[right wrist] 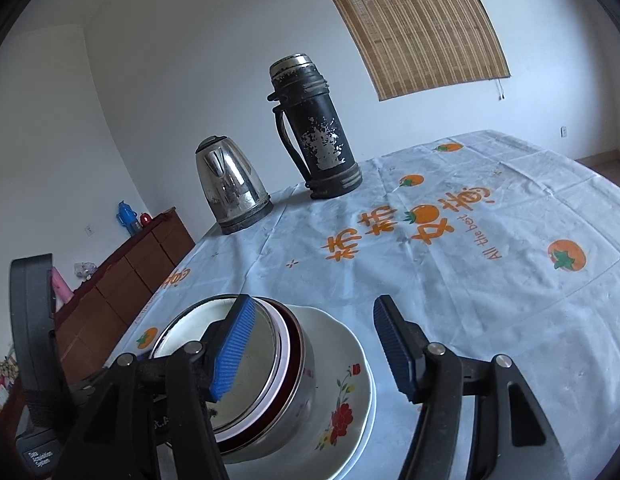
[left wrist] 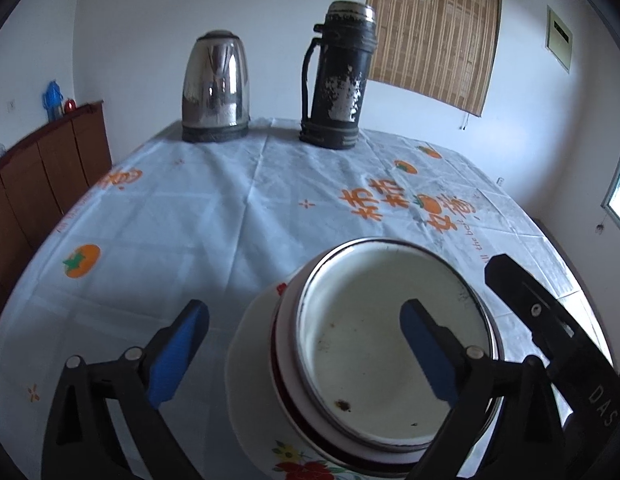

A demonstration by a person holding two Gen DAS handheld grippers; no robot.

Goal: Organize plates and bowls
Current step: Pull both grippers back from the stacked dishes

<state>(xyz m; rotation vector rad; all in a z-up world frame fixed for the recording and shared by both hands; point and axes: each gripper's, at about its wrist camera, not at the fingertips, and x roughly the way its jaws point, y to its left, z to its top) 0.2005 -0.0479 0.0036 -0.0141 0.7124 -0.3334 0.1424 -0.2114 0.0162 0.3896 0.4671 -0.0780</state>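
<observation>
A stack of bowls point(left wrist: 370, 344) sits on a white plate point(left wrist: 250, 344) with red flowers, near the table's front edge. The top bowl is metal-rimmed with a stained white inside; a dark red rim shows under it. My left gripper point(left wrist: 304, 308) is open. Its left finger hangs over the tablecloth beside the plate and its right finger over the bowl's inside, touching nothing. In the right wrist view the bowls point(right wrist: 266, 384) and the plate point(right wrist: 342, 364) lie low and left. My right gripper point(right wrist: 315, 304) is open, with its left finger over the top bowl and its right finger past the plate.
A steel kettle point(left wrist: 216, 88) and a worn black thermos point(left wrist: 338, 80) stand at the table's far end. The tablecloth point(left wrist: 190, 208) is white with orange prints. A brown wooden cabinet point(left wrist: 50, 184) runs along the left wall. The right gripper's black body point(left wrist: 550, 320) is close beside the bowls.
</observation>
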